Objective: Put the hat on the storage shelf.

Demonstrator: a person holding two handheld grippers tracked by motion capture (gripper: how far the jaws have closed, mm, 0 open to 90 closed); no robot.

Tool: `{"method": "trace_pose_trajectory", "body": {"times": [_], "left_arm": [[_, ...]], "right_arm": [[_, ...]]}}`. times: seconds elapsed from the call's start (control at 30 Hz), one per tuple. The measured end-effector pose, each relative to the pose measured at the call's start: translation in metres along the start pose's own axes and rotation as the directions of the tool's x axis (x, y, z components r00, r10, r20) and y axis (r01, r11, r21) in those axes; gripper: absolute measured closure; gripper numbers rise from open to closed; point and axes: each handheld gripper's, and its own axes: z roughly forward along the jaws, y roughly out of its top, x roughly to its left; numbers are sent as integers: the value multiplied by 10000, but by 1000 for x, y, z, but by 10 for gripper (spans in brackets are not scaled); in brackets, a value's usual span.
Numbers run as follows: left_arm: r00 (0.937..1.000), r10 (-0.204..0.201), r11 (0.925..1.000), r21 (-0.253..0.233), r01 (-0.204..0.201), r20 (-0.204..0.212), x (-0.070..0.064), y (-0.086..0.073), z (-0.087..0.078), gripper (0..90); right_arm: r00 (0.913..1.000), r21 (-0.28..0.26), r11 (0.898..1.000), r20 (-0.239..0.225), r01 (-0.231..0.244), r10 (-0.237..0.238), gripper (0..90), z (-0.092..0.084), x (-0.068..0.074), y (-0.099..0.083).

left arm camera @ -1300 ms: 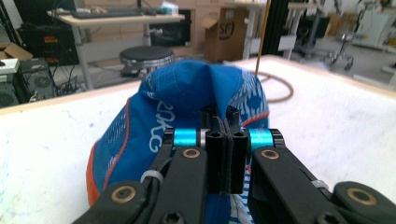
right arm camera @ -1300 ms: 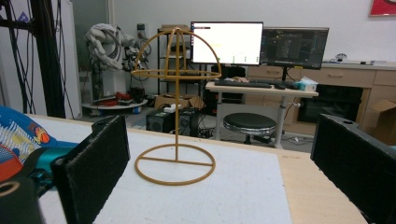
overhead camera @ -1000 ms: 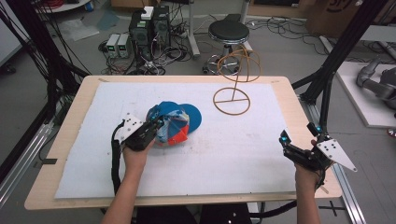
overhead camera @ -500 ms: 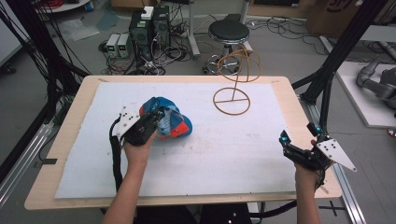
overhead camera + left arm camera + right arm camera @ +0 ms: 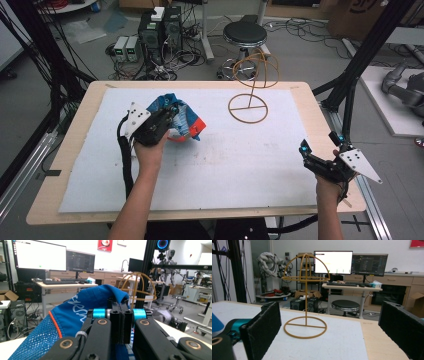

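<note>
A blue mesh cap point(image 5: 184, 121) with an orange-red part hangs bunched above the white mat, left of centre. My left gripper point(image 5: 171, 112) is shut on its fabric. In the left gripper view the jaws point(image 5: 121, 315) are pressed together on a fold of the blue cap point(image 5: 80, 308), and the wire stand point(image 5: 140, 287) shows behind it. A golden wire hat stand point(image 5: 249, 90) with a ring base and a domed top rises at the back right of the mat. My right gripper point(image 5: 320, 144) hovers open near the table's front right corner, facing the stand point(image 5: 306, 295) with nothing between its jaws point(image 5: 329, 307).
The white mat point(image 5: 225, 165) covers most of the wooden table point(image 5: 310, 105). A black frame post point(image 5: 350, 95) stands at the right edge. Behind the table are a black stool point(image 5: 245, 35) and computer boxes point(image 5: 160, 27) with cables on the floor.
My left gripper has risen with the cap, lifting it off the mat so it now hangs bunched instead of lying spread. The right gripper has stayed where it was.
</note>
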Motion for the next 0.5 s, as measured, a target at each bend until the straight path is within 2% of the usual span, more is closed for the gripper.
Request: {"method": "trace_pose_trajectory", "body": {"times": [0.17,0.5], "left_arm": [[10000,30,9999,-165,-30,11,-3,15,7,891],[9993,365,9971,-675,-362,35,-15,54,25,891]], "right_arm": [[10000,10,10000,-19,-14,14,43,0,1,0],[10000,1,10000,33,-48,48,43,0,0,0]]}}
